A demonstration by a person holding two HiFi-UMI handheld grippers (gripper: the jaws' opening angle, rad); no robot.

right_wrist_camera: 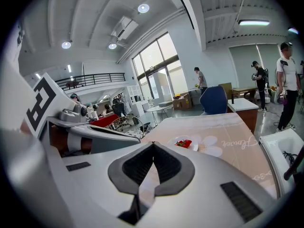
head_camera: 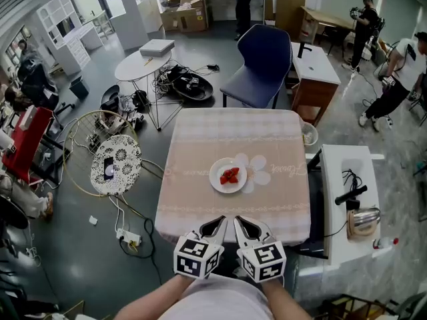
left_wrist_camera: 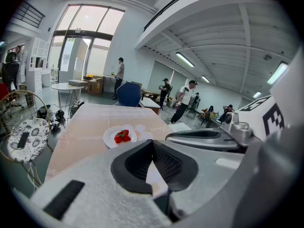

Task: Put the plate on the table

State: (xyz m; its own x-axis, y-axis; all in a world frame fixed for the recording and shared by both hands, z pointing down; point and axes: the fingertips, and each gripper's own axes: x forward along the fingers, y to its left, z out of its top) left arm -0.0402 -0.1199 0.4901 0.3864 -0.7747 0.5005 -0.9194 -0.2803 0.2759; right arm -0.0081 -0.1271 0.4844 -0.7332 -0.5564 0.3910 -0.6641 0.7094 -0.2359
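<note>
A white plate (head_camera: 228,175) with red strawberries (head_camera: 229,175) rests in the middle of the square table (head_camera: 200,145), on its pale pink cloth. My left gripper (head_camera: 213,225) and right gripper (head_camera: 243,225) are side by side over the table's near edge, a short way from the plate. Both are shut with nothing between the jaws. In the left gripper view the plate (left_wrist_camera: 120,136) lies ahead, beyond the shut left gripper (left_wrist_camera: 152,142), and the right gripper's body (left_wrist_camera: 209,137) shows beside it. The right gripper view has the plate (right_wrist_camera: 185,144) past the shut right gripper (right_wrist_camera: 153,145).
A blue chair (head_camera: 263,62) stands at the table's far side. To the right is a white side table (head_camera: 350,172) with a kettle (head_camera: 363,220). On the left are a wire chair with a patterned cushion (head_camera: 115,164), floor cables and a round white table (head_camera: 143,64). People stand at the back.
</note>
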